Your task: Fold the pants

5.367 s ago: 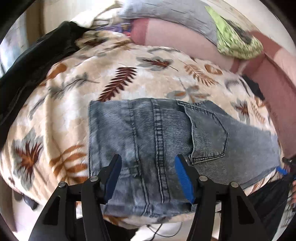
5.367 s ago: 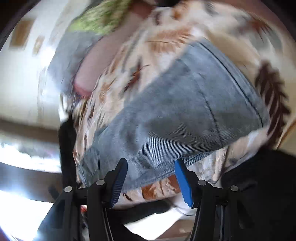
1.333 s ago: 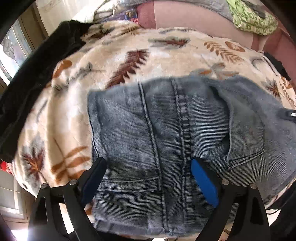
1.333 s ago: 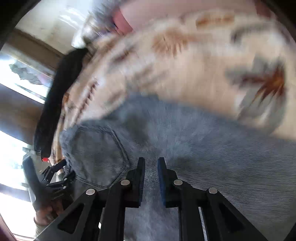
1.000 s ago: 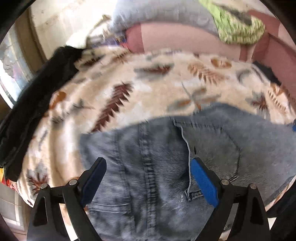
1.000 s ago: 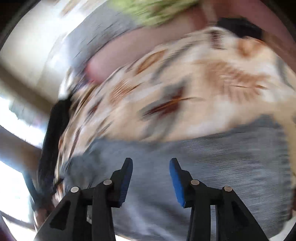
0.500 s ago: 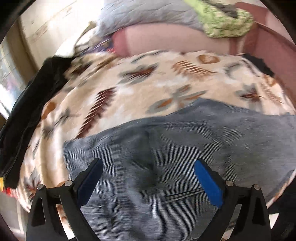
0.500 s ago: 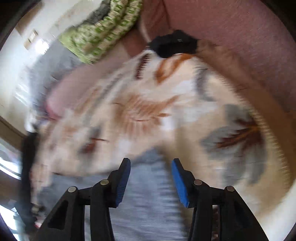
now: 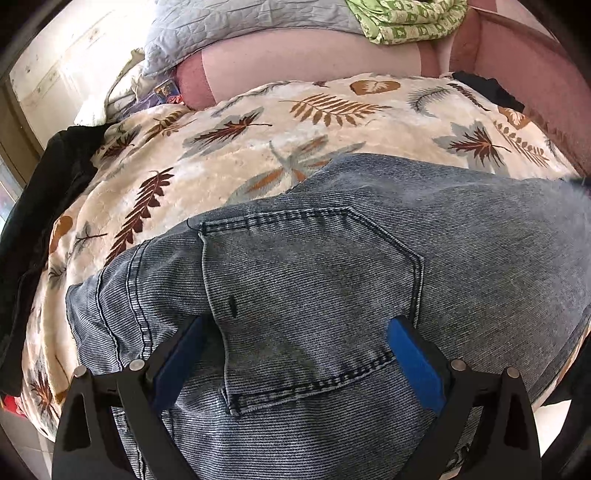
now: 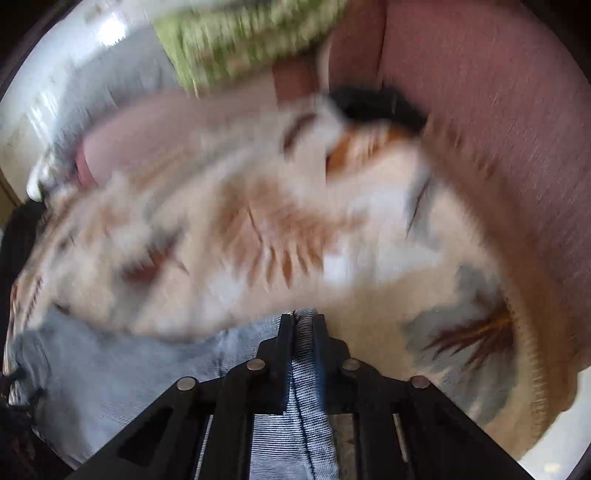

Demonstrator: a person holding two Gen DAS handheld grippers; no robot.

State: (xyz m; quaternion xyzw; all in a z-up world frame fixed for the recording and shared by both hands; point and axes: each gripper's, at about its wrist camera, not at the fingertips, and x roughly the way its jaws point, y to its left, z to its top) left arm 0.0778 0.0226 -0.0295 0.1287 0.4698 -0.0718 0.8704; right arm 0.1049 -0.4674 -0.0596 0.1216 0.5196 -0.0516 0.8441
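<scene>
Grey-blue jeans [image 9: 332,266] lie folded on a cream leaf-print blanket [image 9: 258,140], with a back pocket facing up. My left gripper [image 9: 295,350] is open wide, its blue pads just above the pocket area and holding nothing. In the blurred right wrist view my right gripper [image 10: 303,325] is shut on a fold of the jeans [image 10: 110,369] at their far right end, over the blanket [image 10: 258,229].
A pink sofa back [image 9: 314,51] runs behind the blanket, with a grey quilt [image 9: 240,18] and a green patterned cloth [image 9: 406,18] on it. A black garment [image 9: 33,206] lies along the blanket's left edge. A small black item [image 10: 376,103] sits by the sofa arm.
My right gripper has closed on the right end of the jeans; it was open half a second ago. My left gripper has shifted right over the back pocket and stays open.
</scene>
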